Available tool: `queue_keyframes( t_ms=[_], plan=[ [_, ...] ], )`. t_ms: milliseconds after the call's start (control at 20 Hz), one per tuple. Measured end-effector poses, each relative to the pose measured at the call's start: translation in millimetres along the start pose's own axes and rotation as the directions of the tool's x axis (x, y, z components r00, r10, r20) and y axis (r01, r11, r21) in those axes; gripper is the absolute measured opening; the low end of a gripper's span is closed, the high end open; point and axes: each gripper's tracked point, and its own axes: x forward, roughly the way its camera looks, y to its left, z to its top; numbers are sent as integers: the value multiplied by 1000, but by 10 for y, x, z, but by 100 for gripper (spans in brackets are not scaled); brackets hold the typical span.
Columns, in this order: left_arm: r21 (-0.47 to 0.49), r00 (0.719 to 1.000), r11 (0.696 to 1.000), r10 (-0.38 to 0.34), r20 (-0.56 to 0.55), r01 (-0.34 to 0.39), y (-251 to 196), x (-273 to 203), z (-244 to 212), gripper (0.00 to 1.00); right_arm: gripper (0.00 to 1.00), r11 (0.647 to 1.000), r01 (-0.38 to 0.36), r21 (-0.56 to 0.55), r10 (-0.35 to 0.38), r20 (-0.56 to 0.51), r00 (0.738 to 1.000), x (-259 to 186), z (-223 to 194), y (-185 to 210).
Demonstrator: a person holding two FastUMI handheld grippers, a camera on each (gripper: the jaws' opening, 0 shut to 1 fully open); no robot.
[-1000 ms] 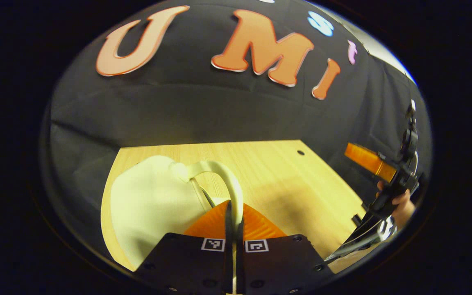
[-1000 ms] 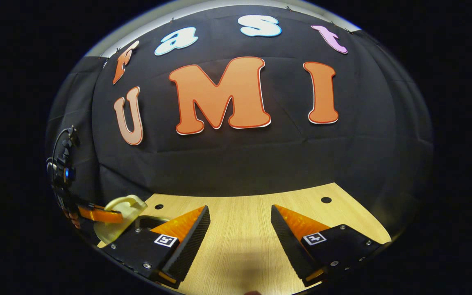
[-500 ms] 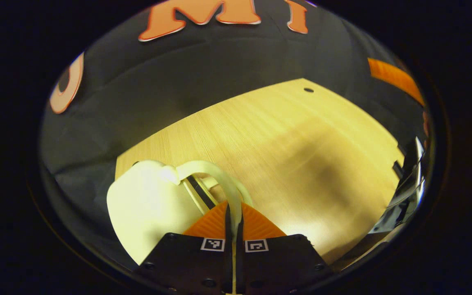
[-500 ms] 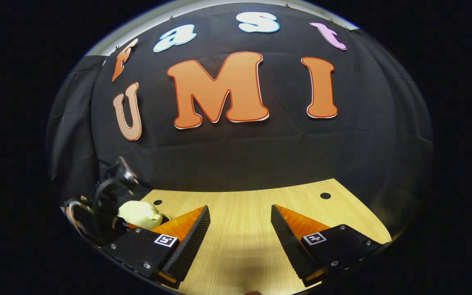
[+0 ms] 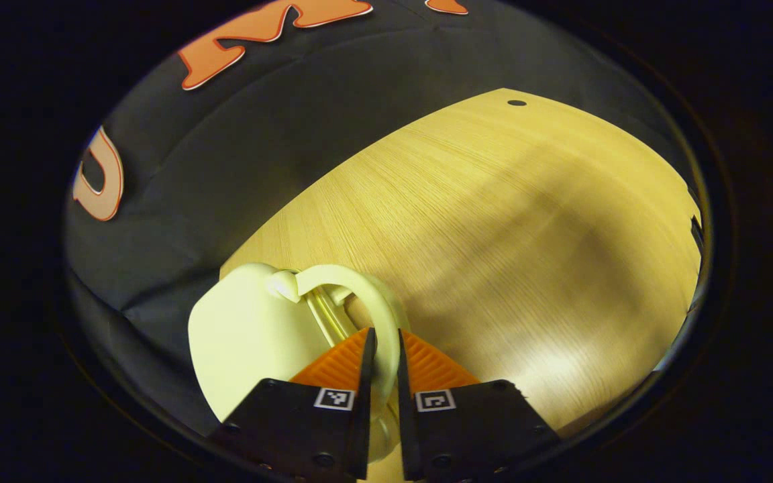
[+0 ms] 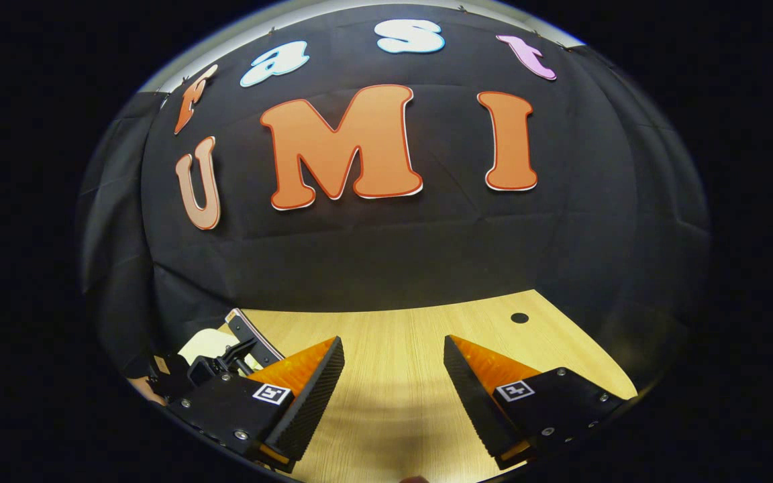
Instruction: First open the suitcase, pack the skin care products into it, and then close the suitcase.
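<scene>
A small pale cream suitcase (image 5: 245, 342) lies closed at the table's left edge in the left gripper view. Its curved handle (image 5: 359, 295) arches up and runs down between the fingers of my left gripper (image 5: 381, 332), which press on it from both sides. In the right gripper view, my right gripper (image 6: 393, 342) hovers over the table with its fingers wide apart and nothing between them. At the lower left of that view, a bit of the suitcase (image 6: 202, 343) shows behind the other gripper's body (image 6: 225, 359). I see no skin care products.
The light wooden table (image 5: 507, 201) spreads to the right of the suitcase, with a small round hole (image 5: 516, 102) near its far corner. The black cloth wall (image 6: 393, 255) stands right behind the table (image 6: 393, 402).
My left gripper has tilted down toward the table with the suitcase handle, and its fingers stand a little farther apart. In the right gripper view it has sunk lower. The right gripper has barely moved.
</scene>
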Motion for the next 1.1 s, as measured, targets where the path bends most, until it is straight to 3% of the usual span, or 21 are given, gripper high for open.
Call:
queue_keyframes(
  t_ms=[200,250,300,350,450,550,600,700,850,1100],
  plan=[
    [7,992,1000,-31,126,31,-225,31,207,58,96,1000,4,-1,-4,7,1000,-30,25,-48],
    [0,990,1000,-14,140,14,-281,-13,289,58,96,1000,1,4,-1,17,1000,-59,54,-63],
    [-30,986,1000,-1,168,6,-289,-91,345,70,96,1000,-16,25,15,49,999,-109,156,-48],
    [-63,980,998,-2,201,15,-294,-78,394,75,95,998,-43,47,39,86,996,-145,253,-6],
    [-123,965,992,16,261,17,-298,-133,540,77,98,997,-39,68,29,142,990,-237,444,-68],
    [-182,967,983,35,253,13,-303,-186,497,85,98,996,-27,90,10,186,983,-309,552,-143],
    [-229,964,973,46,262,16,-320,-226,508,97,98,996,-12,93,-6,195,981,-331,592,-229],
    [-312,944,950,90,317,15,-266,-254,658,99,98,997,36,72,-49,198,979,-365,586,-434],
    [-398,891,917,160,424,25,-154,-493,904,99,98,996,87,22,-89,163,983,-364,442,-632],
    [-473,805,880,260,533,29,28,-1044,1153,100,98,995,89,-47,-83,121,989,-360,279,-662]
  ],
)
